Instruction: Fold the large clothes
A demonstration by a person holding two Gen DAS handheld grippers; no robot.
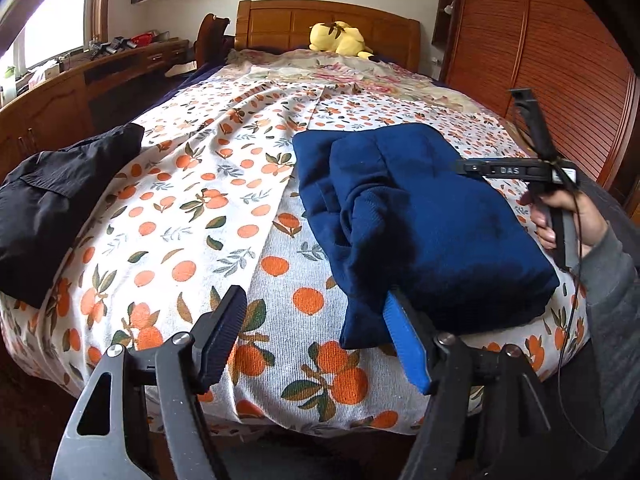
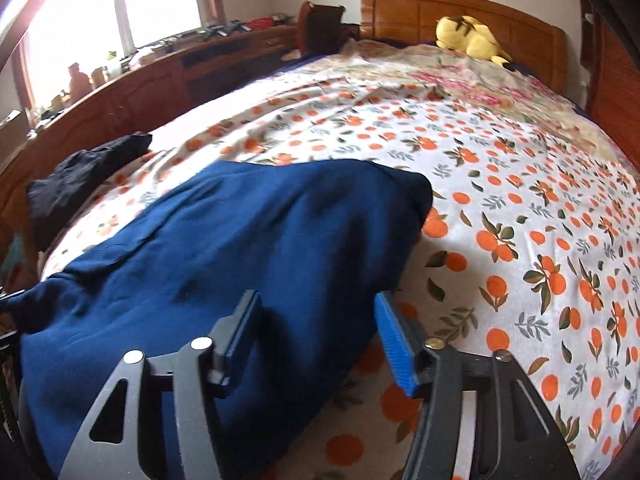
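Sweater (image 1: 420, 216), navy knit, folded into thick soft rectangle, lying on bed (image 1: 208, 208) right of centre, long axis running from near edge toward headboard. Black garment (image 1: 52, 196) sitting well apart at bed's left side. Left gripper (image 1: 316, 340) hovering at sweater's near-left corner, fingers (image 1: 406, 344) gaping wide, gripping nothing. Right gripper (image 2: 320, 340) hanging over sweater's near-right edge, fingers standing apart, empty; judged nearer.
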